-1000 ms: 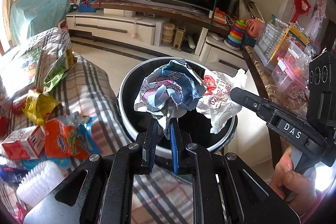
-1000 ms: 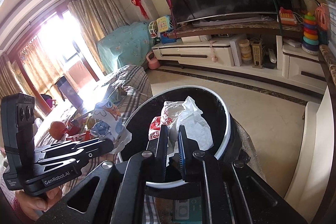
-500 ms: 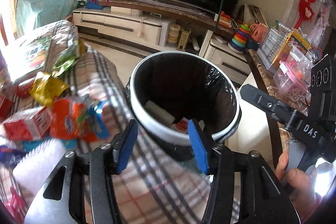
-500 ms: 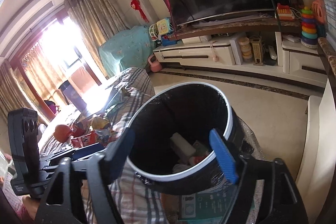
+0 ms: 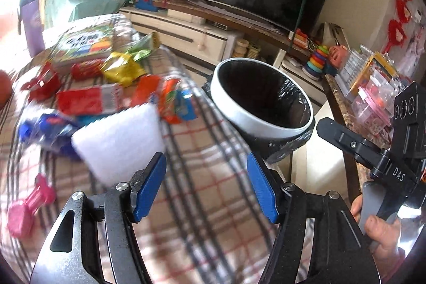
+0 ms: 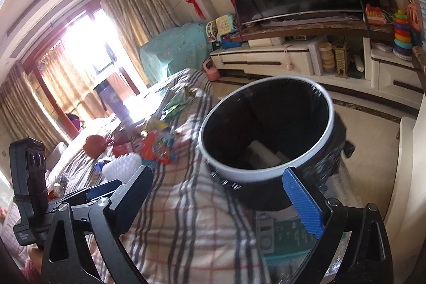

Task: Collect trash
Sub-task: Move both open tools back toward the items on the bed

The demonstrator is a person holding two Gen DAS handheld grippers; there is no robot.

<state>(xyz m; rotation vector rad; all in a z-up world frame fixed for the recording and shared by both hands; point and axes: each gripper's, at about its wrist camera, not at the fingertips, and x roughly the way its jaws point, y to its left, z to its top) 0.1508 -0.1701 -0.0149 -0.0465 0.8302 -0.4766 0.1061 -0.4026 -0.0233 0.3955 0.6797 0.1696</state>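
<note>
1. Over the plaid blanket (image 5: pixel 213 198), the left gripper (image 5: pixel 206 188) has just been opening its jaws; the crumpled paper it held is gone, nothing between them.
2. Wrappers (image 5: pixel 170 100) lie left; the bin (image 5: pixel 262 108) stands right.
3. Right gripper (image 6: pixel 226 190) jaws, just opening too, stand wide apart and empty, angled down before the bin.

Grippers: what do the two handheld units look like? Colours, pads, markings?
Both are black speckled metal with silver pivot screws and cut-out finger arms. The left gripper has smooth blue pads. The right gripper has a ribbed blue pad. From the left wrist view, the right unit has white "DAS" lettering and a black box with three round lenses. No cables or sleeves visible.
</note>
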